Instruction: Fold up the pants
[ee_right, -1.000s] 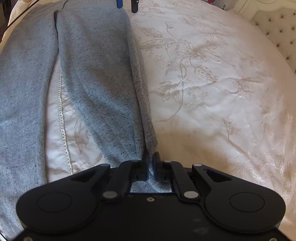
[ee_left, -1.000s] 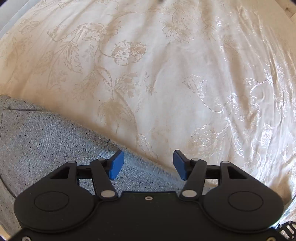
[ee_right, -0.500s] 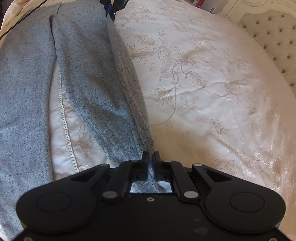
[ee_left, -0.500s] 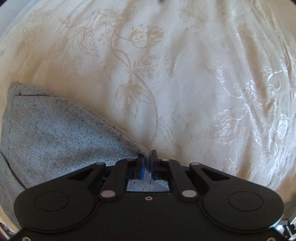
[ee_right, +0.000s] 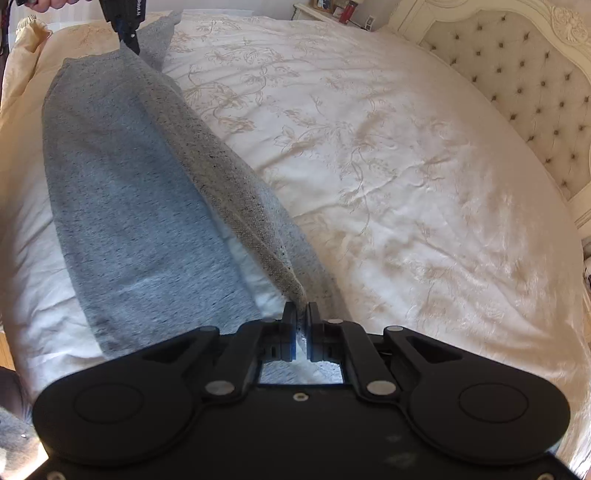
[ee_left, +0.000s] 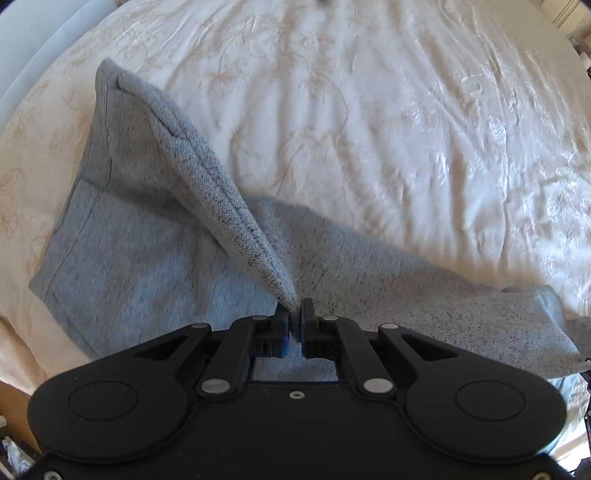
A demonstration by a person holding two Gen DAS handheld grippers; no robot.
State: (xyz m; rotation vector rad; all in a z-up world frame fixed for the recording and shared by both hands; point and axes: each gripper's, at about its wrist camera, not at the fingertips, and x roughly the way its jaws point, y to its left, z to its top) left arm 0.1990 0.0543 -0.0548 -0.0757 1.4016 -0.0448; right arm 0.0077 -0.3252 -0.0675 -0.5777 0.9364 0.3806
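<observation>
Across the cream bedspread with its raised flower pattern lie the grey pants, and both grippers have an edge of them pinched and lifted clear of the bed. Seen from the right wrist, the right gripper sits at six o'clock with its two black fingers pressed together on a thick seam, which climbs as a taut ridge toward eleven o'clock. Up there the left gripper pokes in from the top edge, a bit of a hand showing beside it, nipping the far end of that same ridge. One flat leg lies to the left of the ridge, with a strip of bedspread showing between. A buttoned headboard curves round at two o'clock. Seen from the left wrist, the left gripper is likewise closed tight on a hemmed corner of the pants; the cloth rises to the fingers in a tent-like fold from ten o'clock, and more grey cloth trails away toward four o'clock over the bedspread.
</observation>
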